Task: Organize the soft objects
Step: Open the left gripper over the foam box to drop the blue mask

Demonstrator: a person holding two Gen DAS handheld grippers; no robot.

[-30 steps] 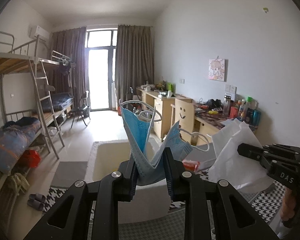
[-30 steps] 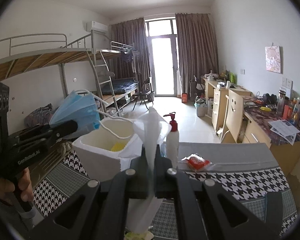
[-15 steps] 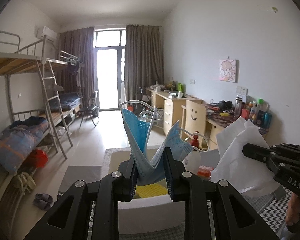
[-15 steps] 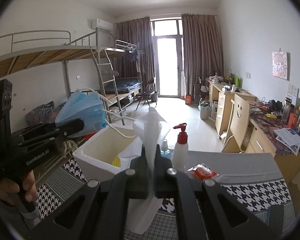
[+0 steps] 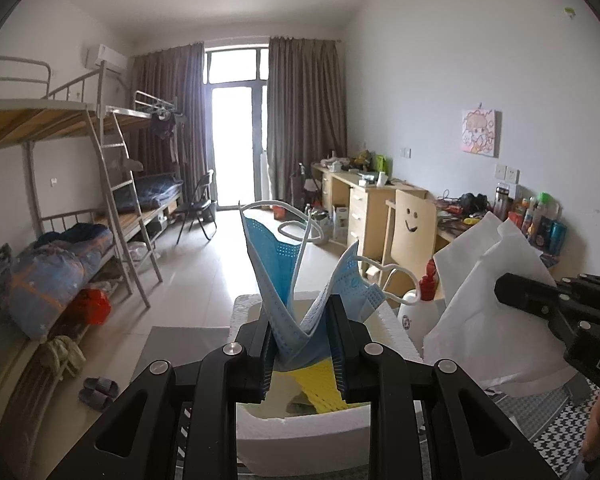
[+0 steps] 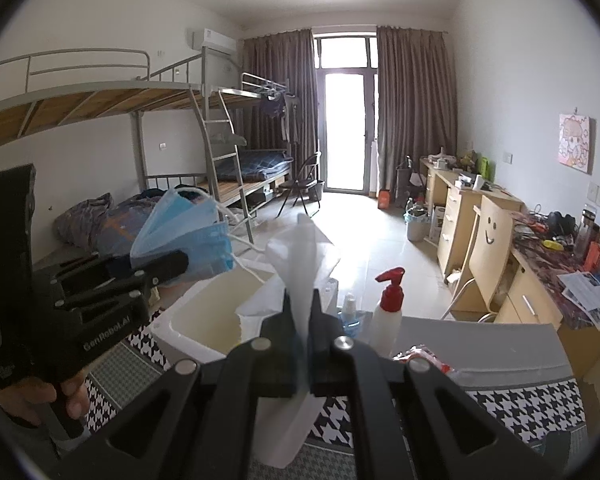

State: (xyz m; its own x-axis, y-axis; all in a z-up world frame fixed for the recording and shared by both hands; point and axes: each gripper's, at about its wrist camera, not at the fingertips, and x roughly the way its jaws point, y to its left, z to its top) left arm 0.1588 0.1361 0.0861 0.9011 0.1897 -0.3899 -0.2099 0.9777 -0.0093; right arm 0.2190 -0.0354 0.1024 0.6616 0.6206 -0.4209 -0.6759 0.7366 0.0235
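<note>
My left gripper (image 5: 300,320) is shut on a folded blue face mask (image 5: 278,276), held above the open white foam box (image 5: 304,428). The mask's white ear loops stick up. A yellow cloth (image 5: 320,380) lies inside the box. My right gripper (image 6: 300,312) is shut on a white tissue (image 6: 300,252), held just right of the box (image 6: 196,320). The right gripper (image 5: 512,290) with the tissue (image 5: 484,300) shows in the left wrist view. The left gripper (image 6: 176,266) with the mask (image 6: 184,236) shows in the right wrist view.
A white pump bottle with a red top (image 6: 388,312) and a small blue bottle (image 6: 348,316) stand behind the box on the houndstooth table (image 6: 520,404). A red packet (image 6: 424,356) lies to the right. Bunk beds stand left, desks right.
Both grippers have come forward and up over the foam box. The box's inside with the yellow cloth now shows under the mask. The grips have not changed.
</note>
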